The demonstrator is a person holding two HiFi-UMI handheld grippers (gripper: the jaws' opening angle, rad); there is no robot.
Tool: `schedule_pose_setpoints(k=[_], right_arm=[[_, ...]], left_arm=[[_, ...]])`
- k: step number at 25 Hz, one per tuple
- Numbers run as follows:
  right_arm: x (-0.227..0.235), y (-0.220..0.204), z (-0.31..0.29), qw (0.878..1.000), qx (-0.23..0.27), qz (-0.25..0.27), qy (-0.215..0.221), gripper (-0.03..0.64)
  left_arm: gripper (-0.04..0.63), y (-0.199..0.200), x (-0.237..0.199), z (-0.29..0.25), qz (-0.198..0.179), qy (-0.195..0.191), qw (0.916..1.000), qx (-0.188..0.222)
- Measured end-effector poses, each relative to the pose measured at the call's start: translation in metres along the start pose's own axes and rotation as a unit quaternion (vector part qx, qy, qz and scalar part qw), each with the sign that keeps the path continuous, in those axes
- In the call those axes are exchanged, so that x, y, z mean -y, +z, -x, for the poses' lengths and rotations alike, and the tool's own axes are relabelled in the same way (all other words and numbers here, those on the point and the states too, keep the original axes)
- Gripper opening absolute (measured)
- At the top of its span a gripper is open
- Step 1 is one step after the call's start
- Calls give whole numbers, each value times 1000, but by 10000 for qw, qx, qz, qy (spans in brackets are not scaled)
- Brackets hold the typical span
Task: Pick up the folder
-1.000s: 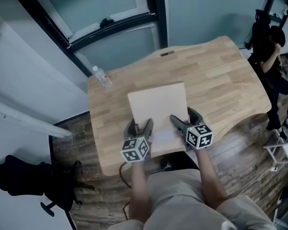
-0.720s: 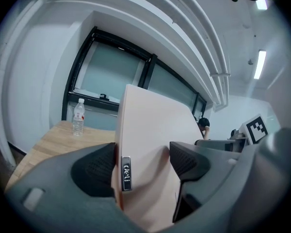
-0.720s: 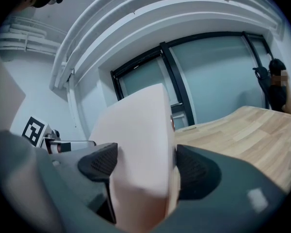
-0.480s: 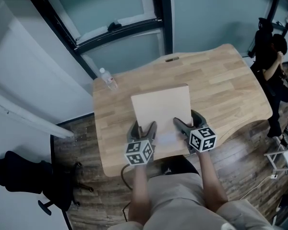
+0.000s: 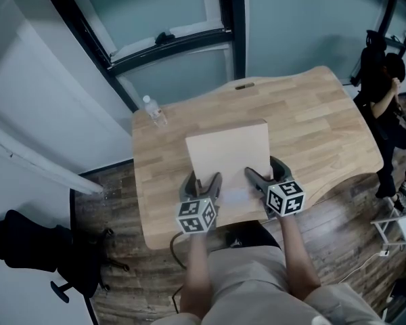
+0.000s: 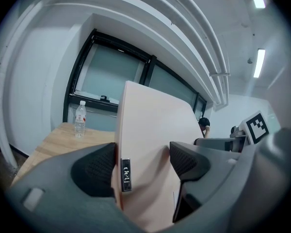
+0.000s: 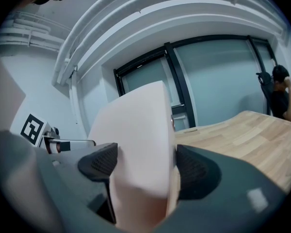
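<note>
Left tool [image 5: 201,181], right tool [image 5: 260,172], pinched tan folder [image 5: 227,151]

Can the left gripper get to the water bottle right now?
Probably not: the left gripper is clamped on the folder. The water bottle stands at the far left corner of the table, bare wood between, so reachable only after letting go.

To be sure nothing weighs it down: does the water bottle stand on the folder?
No, the water bottle stands on the bare wooden table at its far left corner, apart from the folder.
</note>
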State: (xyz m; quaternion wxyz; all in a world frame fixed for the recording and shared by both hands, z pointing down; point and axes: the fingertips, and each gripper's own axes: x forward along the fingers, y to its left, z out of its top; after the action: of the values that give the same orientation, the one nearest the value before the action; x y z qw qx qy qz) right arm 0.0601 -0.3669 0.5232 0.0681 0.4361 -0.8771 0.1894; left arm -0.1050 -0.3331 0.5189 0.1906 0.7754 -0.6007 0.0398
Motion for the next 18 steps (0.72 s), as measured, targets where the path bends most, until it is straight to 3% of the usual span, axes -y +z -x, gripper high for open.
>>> schedule_pose_setpoints(k=[18], right_arm=[[4, 0, 1, 9998, 80, -183, -83, 374]], left_arm=[[333, 3, 2, -3, -21, 25, 10000, 40]])
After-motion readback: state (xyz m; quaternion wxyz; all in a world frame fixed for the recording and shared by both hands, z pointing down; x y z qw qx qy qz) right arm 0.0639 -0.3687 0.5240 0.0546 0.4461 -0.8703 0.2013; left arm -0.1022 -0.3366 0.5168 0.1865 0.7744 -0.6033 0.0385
